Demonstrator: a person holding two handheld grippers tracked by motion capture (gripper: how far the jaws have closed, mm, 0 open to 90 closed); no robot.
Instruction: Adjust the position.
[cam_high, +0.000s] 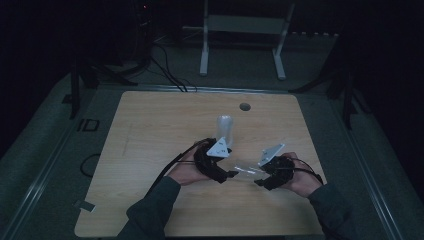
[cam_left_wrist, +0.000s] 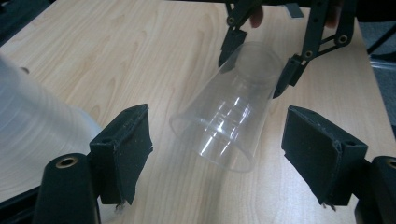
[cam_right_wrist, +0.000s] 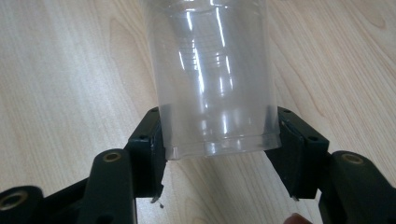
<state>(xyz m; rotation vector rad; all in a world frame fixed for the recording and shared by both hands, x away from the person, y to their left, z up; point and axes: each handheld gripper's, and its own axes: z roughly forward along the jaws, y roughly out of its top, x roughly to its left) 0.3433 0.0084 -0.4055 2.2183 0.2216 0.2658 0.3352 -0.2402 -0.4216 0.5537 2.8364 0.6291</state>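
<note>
A clear plastic cup (cam_left_wrist: 223, 125) lies tilted just above the wooden table (cam_high: 150, 140), its mouth toward my left gripper. My right gripper (cam_right_wrist: 217, 140) is shut on the cup's base (cam_right_wrist: 215, 121), one pad on each side. Seen from the left gripper view, the right gripper (cam_left_wrist: 259, 60) pinches that base at the top. My left gripper (cam_left_wrist: 218, 140) stands open, its jaws either side of the cup's rim without touching it. From the high view, the cup (cam_high: 246, 170) spans between the left gripper (cam_high: 231, 174) and the right gripper (cam_high: 261, 181) near the table's front middle.
A translucent upside-down cup or cup stack (cam_high: 225, 129) stands just behind my left hand and shows blurred (cam_left_wrist: 32, 135) beside the left jaw. A cable hole (cam_high: 244, 106) lies farther back. A white frame (cam_high: 245, 30) and cables sit on the floor beyond.
</note>
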